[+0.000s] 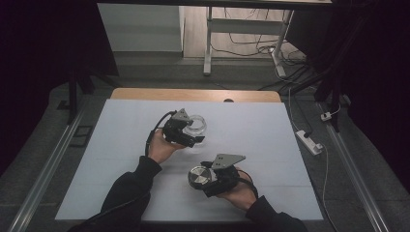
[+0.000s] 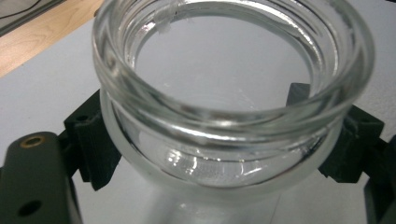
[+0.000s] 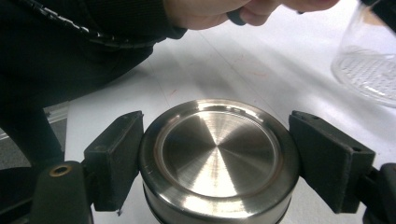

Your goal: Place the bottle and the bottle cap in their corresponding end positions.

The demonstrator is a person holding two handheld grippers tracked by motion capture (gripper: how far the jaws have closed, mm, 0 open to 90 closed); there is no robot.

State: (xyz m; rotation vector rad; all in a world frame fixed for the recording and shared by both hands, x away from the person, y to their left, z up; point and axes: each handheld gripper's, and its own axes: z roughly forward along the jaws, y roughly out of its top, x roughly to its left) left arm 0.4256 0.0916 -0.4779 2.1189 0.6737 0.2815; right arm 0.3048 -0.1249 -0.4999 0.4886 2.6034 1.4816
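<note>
While you hold jar and lid apart, the capping is not yet done.

Your left gripper (image 1: 189,136) has its jaws clamped around the clear glass jar (image 1: 195,124), mouth open, toward the far middle of the white table (image 1: 270,145). Your right gripper (image 1: 205,180) has its jaws pressed on the round steel lid (image 1: 197,177), nearer you and to the right. Both are gripped; aligning the lid over the jar's threaded rim and turning it on seems left.

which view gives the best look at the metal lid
The right gripper view: the metal lid sits close up between the right gripper jaws, its brushed top and rim sharp. The high view shows it small and from above. The left gripper view shows the glass jar instead.
</note>
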